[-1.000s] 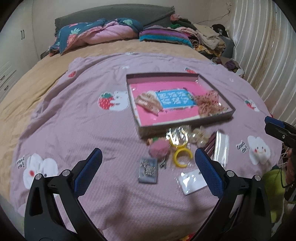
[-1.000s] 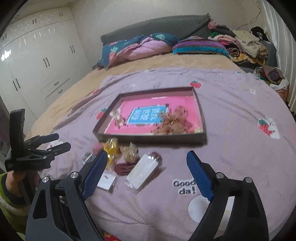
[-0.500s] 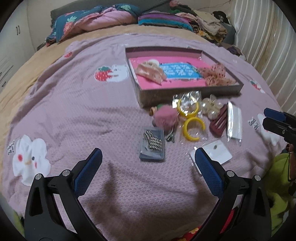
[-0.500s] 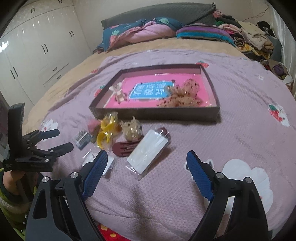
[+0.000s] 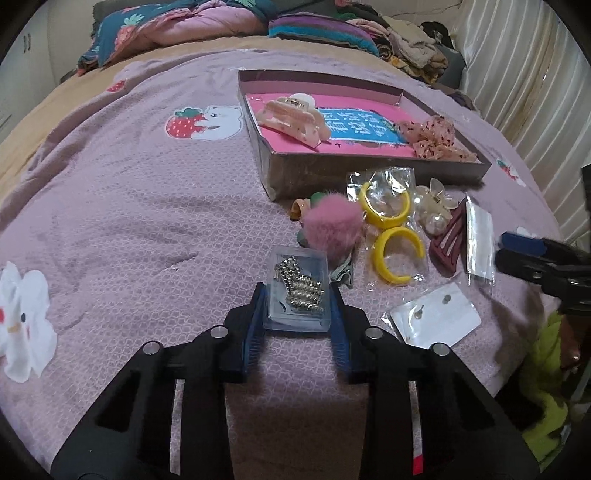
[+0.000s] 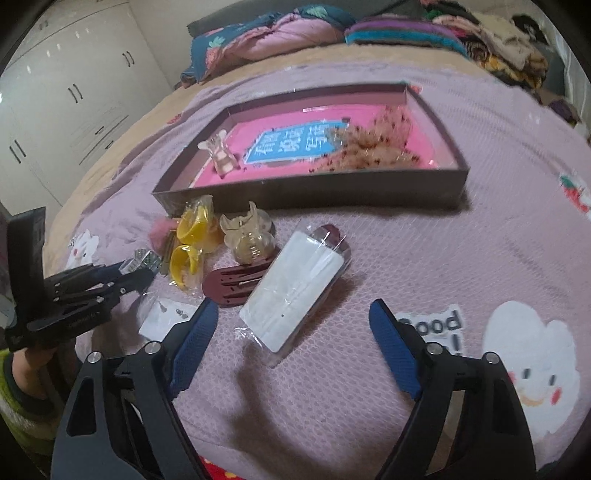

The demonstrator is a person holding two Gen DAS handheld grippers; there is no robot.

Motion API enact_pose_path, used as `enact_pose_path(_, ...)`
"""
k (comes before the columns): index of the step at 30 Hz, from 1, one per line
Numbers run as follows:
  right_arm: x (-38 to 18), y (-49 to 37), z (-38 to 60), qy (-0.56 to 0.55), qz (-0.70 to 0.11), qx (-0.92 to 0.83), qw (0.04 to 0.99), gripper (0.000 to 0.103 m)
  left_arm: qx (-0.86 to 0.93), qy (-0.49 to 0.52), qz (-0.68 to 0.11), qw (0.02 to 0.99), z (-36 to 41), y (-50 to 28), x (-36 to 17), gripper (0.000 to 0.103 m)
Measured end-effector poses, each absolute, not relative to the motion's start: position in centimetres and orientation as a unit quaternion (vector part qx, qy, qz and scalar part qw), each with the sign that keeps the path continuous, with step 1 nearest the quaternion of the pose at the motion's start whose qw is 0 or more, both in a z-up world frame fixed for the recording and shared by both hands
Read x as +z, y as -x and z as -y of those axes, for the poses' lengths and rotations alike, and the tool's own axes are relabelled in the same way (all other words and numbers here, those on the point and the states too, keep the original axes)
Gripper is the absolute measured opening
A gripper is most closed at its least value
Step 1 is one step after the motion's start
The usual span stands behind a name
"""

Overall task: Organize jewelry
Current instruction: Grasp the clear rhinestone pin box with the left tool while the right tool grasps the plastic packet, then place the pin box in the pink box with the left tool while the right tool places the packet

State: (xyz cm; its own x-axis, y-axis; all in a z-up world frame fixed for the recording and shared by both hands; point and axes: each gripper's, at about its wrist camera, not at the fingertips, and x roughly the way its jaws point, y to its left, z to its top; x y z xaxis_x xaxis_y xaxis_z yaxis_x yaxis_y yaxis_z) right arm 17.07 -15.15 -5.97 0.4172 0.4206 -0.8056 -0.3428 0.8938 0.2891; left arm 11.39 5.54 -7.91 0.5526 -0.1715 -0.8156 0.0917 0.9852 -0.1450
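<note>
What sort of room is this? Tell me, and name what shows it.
Most likely a bedroom. The work surface is a bed with a purple cartoon-print bedspread, a folded quilt lies at the headboard end, and white wardrobe doors line the wall beside it.

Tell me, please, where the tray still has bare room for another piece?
In the tray, the blue label between the pink claw clip and the dotted scrunchie is free, as is the far pink strip. Outside its near wall, the yellow hoops and clear case crowd together.
</note>
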Motion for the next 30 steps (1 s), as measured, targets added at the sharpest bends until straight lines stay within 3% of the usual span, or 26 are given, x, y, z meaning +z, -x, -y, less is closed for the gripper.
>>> enact_pose_path(5,-7.2,-18.0,14.7,-0.062,-0.503,0.224,0.832,0.053,-0.078,0.041,-0.456,0.885,-5.7,-11.2,-7.3,0.025)
enact_pose_path(6,-7.3,-18.0,14.7,-0.064,-0.503,0.224,0.832,0.043,-0.079,0.041,-0.453,0.887,-5.7,-11.1,-7.0,0.025)
enact_pose_path(13,-6.8,-17.4,16.3,-0.085,-0.495,0.228,0.834,0.038,-0.081,0.045,-0.442,0.892,-6.0,-10.7,-5.9,0.025)
enact_pose_path(30,-2.5,-15.8,23.1,-0.108,-0.432,0.193,0.875,0.037,-0.103,0.032,-0.416,0.903,-3.9,-11.6,-2.6,0.025)
